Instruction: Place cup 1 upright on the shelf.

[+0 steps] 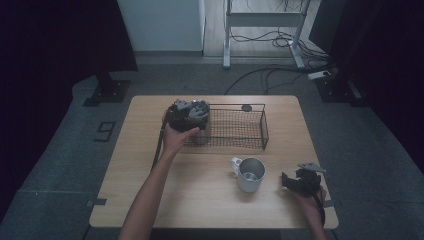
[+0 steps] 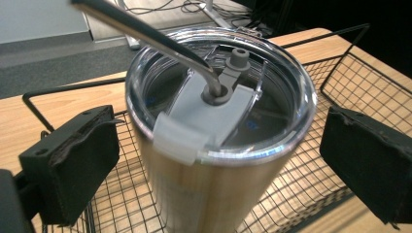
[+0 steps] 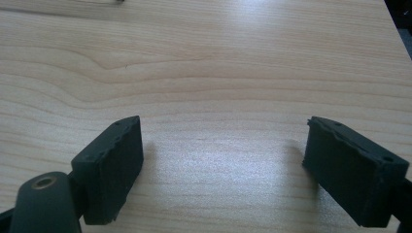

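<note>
Now, at the left end of the wire basket (image 1: pixel 252 131), near the table's (image 1: pixel 150 195) far edge, stands the tumbler (image 2: pixel 214 184): a steel cup with a clear lid (image 2: pixel 272 121) and a bent metal straw (image 2: pixel 145 34). The left gripper (image 1: pixel 187 116) sits at it with its jaws wide, one pad on each side of the cup, neither touching the wall.

The tumbler looks stiff and fairly heavy for its size, with a smooth, slippery wall. The best hold seems to be across the body just below the lid rim, squarely, well clear of the straw, which could lever the lid off.

Further right, a steel mug (image 1: pixel 250 175) stands near the middle of the near half. The right gripper (image 1: pixel 292 181) rests by the near right corner, jaws apart and empty.

From above, the hand hides the tumbler's body; the left gripper view gives lid, straw and pad gaps. The right gripper view gives bare wood between its pads.
</note>
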Available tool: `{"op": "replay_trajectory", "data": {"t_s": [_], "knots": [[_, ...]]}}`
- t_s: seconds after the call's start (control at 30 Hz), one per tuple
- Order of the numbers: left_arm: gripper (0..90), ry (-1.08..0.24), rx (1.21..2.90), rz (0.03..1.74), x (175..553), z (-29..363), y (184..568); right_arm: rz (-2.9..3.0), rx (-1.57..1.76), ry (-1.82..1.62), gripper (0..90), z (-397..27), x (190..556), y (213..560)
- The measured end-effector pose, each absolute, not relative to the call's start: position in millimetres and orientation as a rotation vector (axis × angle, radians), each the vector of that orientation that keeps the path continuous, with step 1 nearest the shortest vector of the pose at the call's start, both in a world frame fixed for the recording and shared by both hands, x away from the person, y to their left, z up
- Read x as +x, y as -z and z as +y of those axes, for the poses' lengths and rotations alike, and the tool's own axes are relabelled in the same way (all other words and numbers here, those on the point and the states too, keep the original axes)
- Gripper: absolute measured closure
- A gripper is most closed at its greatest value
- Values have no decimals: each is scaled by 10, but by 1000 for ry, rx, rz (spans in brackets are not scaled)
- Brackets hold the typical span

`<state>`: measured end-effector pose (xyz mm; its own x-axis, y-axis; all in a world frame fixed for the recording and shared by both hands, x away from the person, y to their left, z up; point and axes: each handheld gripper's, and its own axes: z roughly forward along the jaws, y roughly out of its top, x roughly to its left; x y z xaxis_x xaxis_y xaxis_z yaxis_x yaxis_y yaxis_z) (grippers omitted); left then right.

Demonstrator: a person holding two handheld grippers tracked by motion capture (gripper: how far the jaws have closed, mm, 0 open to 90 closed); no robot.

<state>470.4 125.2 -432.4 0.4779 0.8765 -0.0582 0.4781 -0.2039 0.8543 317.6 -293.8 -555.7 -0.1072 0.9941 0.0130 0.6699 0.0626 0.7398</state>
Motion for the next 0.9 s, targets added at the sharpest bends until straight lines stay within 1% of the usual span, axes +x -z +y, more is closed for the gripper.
{"op": "replay_trajectory", "data": {"t_s": [0.3, 0.5, 0.9], "knots": [[17, -557, 1851, 1115, 4538, 1348, 4334, 1820, 1666, -818, 142, -2942, 3148, 5556], [26, -546, 1832, 1080, 4289, 1472, 4298, 1821, 1665, -817, 142, -2944, 3148, 5556], [41, -522, 1846, 1071, 3910, 1556, 4322, 1822, 1668, -817, 142, -2942, 3148, 5554]]}}
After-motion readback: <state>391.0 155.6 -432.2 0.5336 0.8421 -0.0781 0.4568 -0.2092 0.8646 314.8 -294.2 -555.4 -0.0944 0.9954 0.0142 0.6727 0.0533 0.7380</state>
